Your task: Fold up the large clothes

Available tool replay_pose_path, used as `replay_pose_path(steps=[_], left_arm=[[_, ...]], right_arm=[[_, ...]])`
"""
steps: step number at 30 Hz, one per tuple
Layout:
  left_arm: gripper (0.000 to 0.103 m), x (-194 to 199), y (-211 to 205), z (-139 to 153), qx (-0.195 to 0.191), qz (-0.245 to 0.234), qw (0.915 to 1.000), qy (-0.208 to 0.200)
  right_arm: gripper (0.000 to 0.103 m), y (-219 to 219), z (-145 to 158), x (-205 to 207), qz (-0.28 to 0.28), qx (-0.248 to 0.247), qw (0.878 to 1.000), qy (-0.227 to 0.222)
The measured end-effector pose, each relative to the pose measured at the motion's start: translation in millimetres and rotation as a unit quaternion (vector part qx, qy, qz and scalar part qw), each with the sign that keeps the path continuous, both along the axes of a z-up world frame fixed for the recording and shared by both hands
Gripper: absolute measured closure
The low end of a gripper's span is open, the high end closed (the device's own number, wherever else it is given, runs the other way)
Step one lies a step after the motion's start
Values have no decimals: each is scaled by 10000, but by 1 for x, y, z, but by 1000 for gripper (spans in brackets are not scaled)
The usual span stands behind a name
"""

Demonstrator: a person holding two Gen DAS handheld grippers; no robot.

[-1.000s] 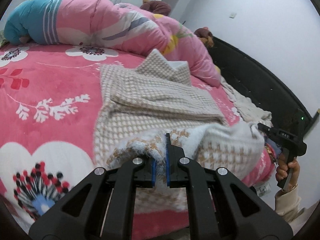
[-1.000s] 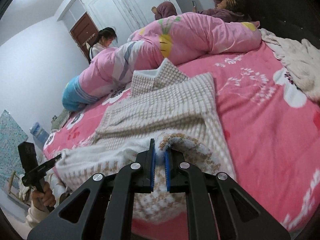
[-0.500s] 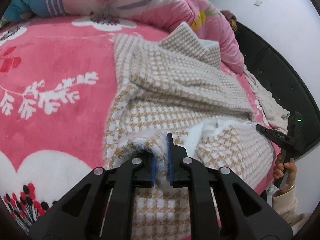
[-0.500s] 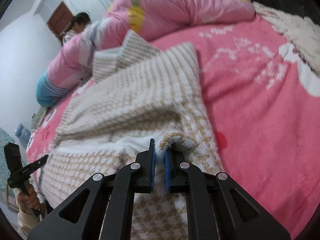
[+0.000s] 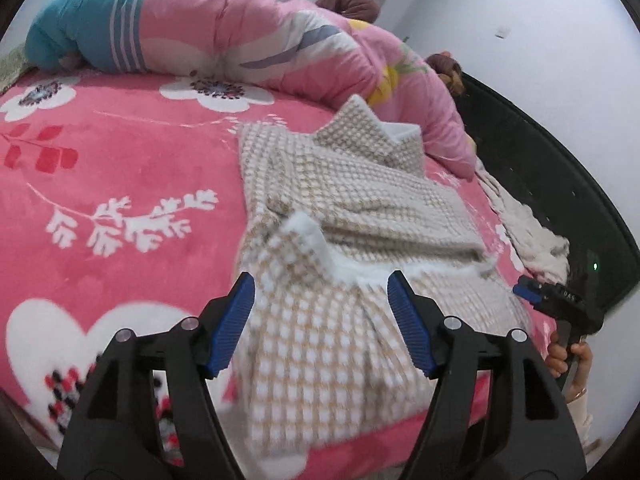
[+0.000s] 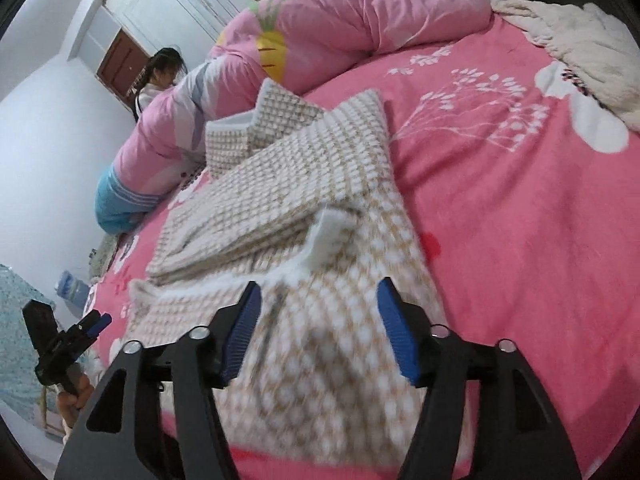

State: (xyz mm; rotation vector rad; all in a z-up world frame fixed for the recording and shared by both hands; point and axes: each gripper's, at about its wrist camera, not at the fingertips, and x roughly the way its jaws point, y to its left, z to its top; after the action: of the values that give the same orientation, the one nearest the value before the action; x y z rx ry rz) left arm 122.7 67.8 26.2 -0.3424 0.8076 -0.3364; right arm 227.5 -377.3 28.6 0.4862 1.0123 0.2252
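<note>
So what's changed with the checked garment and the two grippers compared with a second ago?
Both grippers have let go: the left gripper and right gripper, earlier pinched shut on the hem, are opening with nothing pressed between the pads. The checked garment has dropped, its lower part now lying folded up over the body. The pink bedspread and rolled quilt are unchanged.

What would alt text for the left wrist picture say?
A checked beige-and-white garment lies partly folded on a pink flowered bedspread. The left tool hovers over its near edge, jaws opening, gripping nothing. A rolled pink quilt lies behind.
</note>
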Motion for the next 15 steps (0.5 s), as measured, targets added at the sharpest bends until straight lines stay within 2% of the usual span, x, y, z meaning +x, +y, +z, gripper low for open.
replay_pose_path(steps=[4,7,11,15], left_arm=[[37,-41,-8,-1,-75,-354,9993,-107],[37,-68,-13,-19,-429,-582,9973,98],[37,-76,-12,-56,-943,-471,9924,628],[37,-67,1,-82,-1428,-171,9873,668]], right_arm=[[28,0,10,-44,40,25,10000,-39],[28,0,3,-73,12,174,9998,118],[28,0,-21,-90,-98,364,9981,479],[28,-5,-37,-88,-319,573,9965,510]])
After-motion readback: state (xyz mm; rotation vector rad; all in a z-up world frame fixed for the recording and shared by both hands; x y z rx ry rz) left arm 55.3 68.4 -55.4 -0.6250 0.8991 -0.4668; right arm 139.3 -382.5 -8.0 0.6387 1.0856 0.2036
